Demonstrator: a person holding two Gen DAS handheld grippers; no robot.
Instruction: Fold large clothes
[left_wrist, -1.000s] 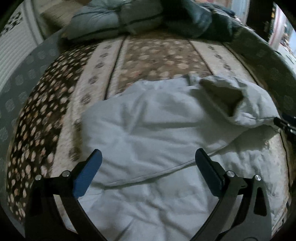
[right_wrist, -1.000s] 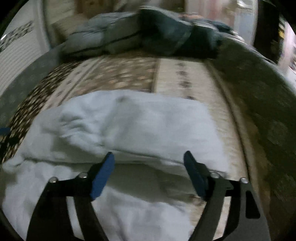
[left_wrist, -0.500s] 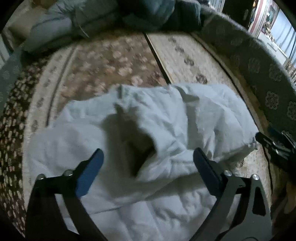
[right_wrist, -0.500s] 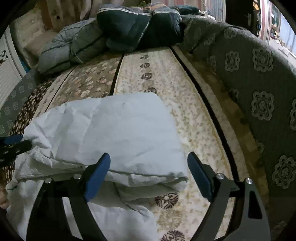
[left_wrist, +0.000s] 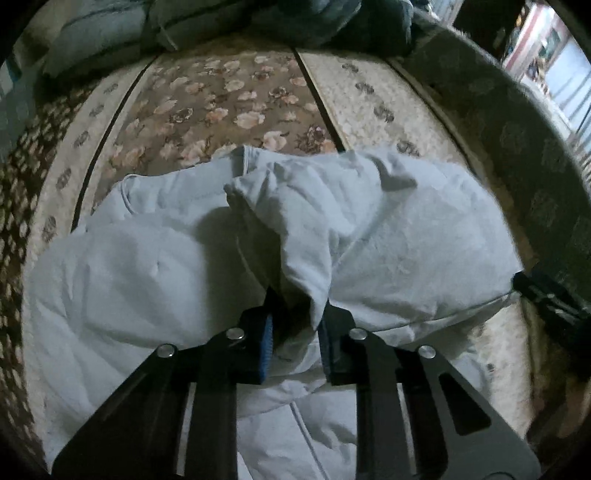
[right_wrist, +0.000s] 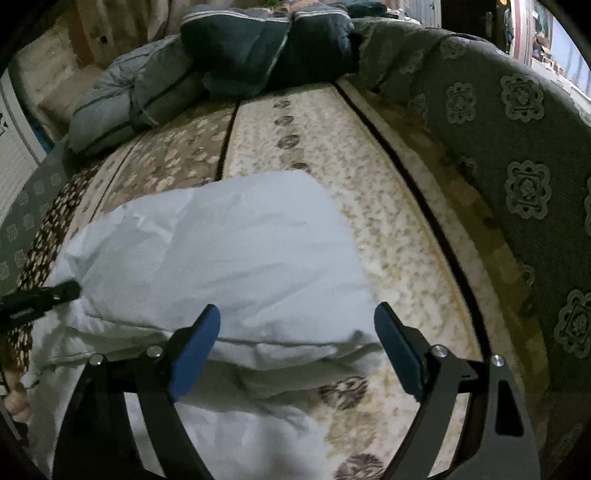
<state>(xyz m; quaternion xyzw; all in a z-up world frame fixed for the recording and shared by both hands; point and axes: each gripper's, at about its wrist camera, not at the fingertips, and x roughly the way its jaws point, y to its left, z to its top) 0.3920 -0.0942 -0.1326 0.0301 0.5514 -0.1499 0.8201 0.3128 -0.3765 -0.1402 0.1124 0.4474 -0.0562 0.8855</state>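
A large white padded garment (left_wrist: 388, 236) lies partly folded on a patterned sofa seat (left_wrist: 229, 103). My left gripper (left_wrist: 295, 314) is shut on a raised fold of the white garment near its middle. In the right wrist view the same garment (right_wrist: 229, 251) lies folded over itself. My right gripper (right_wrist: 295, 332) is open and empty, just above the garment's near right edge. The left gripper's tip shows at the left edge of the right wrist view (right_wrist: 55, 291). The right gripper's tip shows at the right edge of the left wrist view (left_wrist: 543, 291).
Dark blue and grey padded jackets (right_wrist: 258, 48) are piled at the far end of the seat. The green patterned sofa back (right_wrist: 517, 147) runs along the right. A white slatted panel (right_wrist: 14, 155) stands at the left.
My left gripper has closed on a fold of the white garment; it was open before. My right gripper stays open and has moved slightly closer over the folded edge.
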